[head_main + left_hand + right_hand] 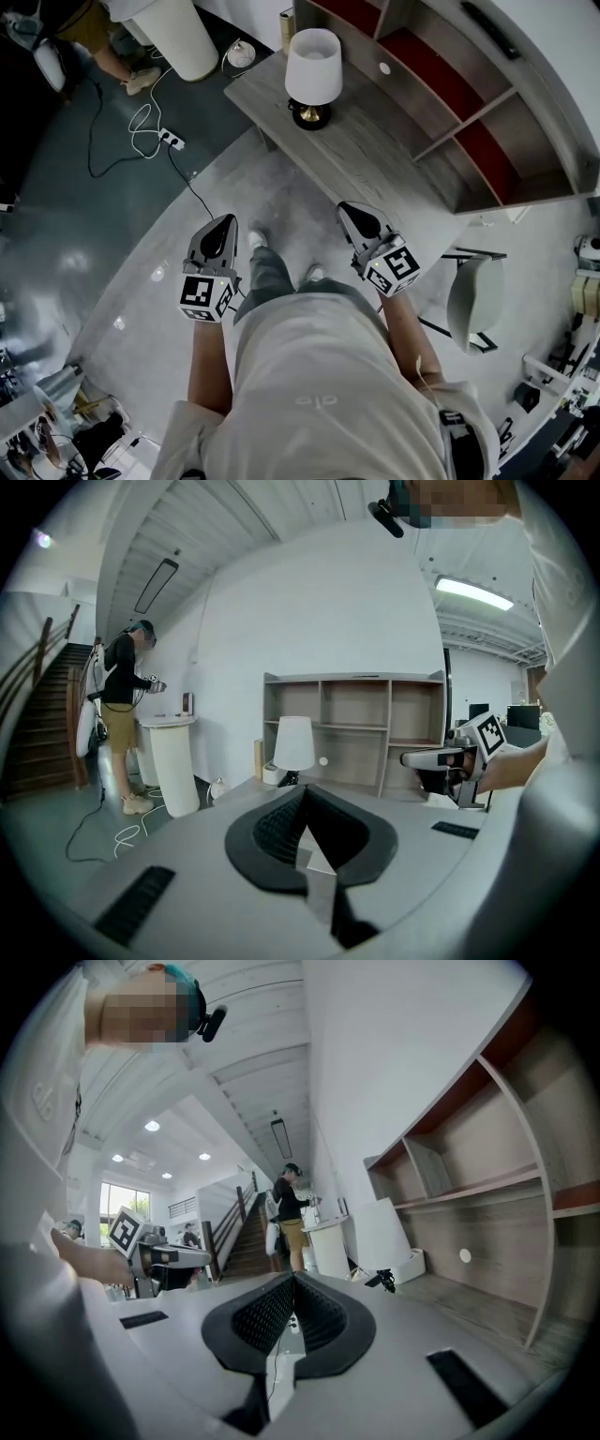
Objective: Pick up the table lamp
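Observation:
The table lamp (312,67) has a white shade and a dark, brass-ringed foot, and it stands on the near end of a grey wooden table (375,159). In the head view my left gripper (225,225) is held over the floor, short of the table and left of the lamp. My right gripper (352,212) hovers at the table's front edge, below and right of the lamp. Both are shut with nothing in them. The lamp (293,745) shows ahead in the left gripper view, past the shut gripper (302,803). In the right gripper view the lamp (382,1234) is ahead to the right of the shut gripper (292,1288).
An open shelf unit (469,103) with red back panels stands behind the table. A white cylindrical pedestal (183,37), a person (103,37) and a power strip with cables (171,139) are at the left on the floor. A chair (473,300) stands at the right.

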A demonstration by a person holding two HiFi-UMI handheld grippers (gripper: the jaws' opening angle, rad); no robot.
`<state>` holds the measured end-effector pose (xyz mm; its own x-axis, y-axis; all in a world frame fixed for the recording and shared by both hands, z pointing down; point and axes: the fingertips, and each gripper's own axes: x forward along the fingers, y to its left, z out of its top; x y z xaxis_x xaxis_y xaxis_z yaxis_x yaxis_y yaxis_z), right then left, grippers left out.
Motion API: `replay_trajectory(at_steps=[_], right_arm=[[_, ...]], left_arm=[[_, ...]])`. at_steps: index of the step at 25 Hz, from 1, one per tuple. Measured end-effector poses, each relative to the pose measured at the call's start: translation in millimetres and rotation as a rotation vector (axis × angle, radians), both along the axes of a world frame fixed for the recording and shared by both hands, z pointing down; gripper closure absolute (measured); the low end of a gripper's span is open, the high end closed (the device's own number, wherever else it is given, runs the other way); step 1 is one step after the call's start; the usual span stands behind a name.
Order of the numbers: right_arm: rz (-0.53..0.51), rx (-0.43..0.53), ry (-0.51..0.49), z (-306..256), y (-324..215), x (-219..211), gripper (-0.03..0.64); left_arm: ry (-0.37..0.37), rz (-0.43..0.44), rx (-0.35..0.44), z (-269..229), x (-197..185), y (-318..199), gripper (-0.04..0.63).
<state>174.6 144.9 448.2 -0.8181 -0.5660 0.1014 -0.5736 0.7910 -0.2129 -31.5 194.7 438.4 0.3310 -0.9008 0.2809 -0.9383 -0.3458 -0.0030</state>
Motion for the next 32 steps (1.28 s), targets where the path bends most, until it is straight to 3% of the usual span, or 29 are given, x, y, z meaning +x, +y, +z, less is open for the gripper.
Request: replay_trajectory(at_steps=[8, 19, 25, 29, 32], right_arm=[[0.048, -0.027, 0.036, 10, -52, -34, 0.588], [0.111, -0.045, 0.094, 13, -126, -146, 0.588], [0.183, -0.067, 0.149, 32, -158, -189, 0.588], [0.218, -0.104, 0.189, 48, -169, -194, 0.586], [0.232, -0.122, 0.229, 60, -175, -188, 0.586]], left_arm=[[-0.004, 0.068, 0.003, 5, -31, -60, 0.58], [0.031, 0.134, -0.008, 8, -148, -139, 0.58], [0.075, 0.127, -0.05, 23, -212, -173, 0.58], [0.1, 0.137, -0.06, 24, -225, -193, 0.58], [0.125, 0.165, -0.06, 20, -214, -209, 0.58]])
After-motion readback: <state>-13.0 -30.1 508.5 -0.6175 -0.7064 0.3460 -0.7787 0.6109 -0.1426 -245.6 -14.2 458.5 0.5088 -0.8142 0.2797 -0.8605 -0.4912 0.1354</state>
